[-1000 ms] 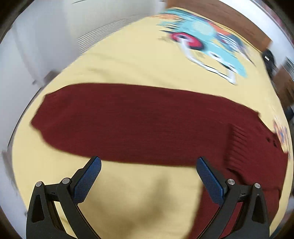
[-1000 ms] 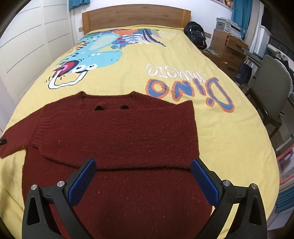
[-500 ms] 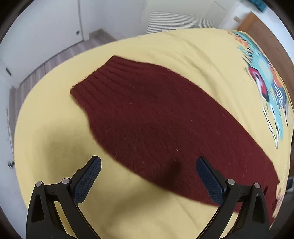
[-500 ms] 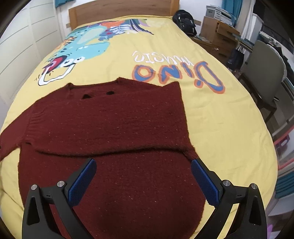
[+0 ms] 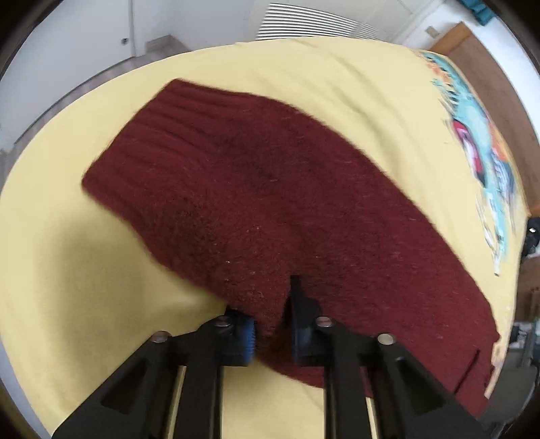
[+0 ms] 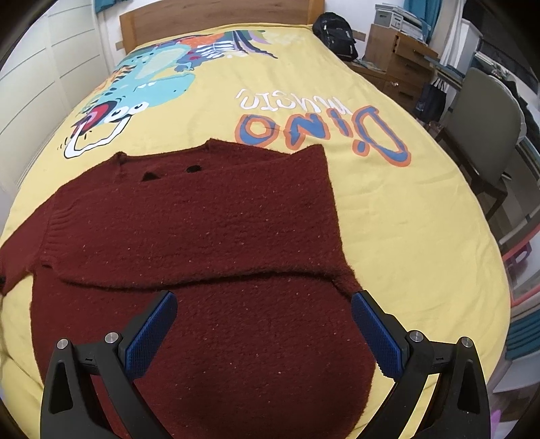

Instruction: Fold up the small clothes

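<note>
One bed [image 6: 422, 209] fills both views, with a yellow cover that carries a dinosaur print [image 6: 141, 98] in the upper left of the right wrist view and the upside-down word "Dino" right of the middle. A wooden headboard [image 6: 216, 10] runs along the top edge there.

The sweater [image 6: 202, 236] is dark red and lies flat on the cover, in the middle and lower part of the right wrist view. Its neck points to the top of the frame. One sleeve is folded across the body, with its ribbed cuff at the left, and its lower edge makes a line from left to right just above the claw tips. The other sleeve [image 5: 270, 189] stretches over the cover in the left wrist view, from the ribbed cuff in the upper left down to the lower right.

A chair [image 6: 486, 128] stands at the right edge, beside the bed, and a black backpack [image 6: 334, 33] sits near the upper right corner of the bed.

The right claw [image 6: 263, 331] stands wide at the bottom of its frame, over the sweater body, and its blue pads [image 6: 152, 334] grip nothing.

The left claw [image 5: 270, 324] is narrow at the bottom centre of its frame, pinching the near edge of the sleeve between its pads.
</note>
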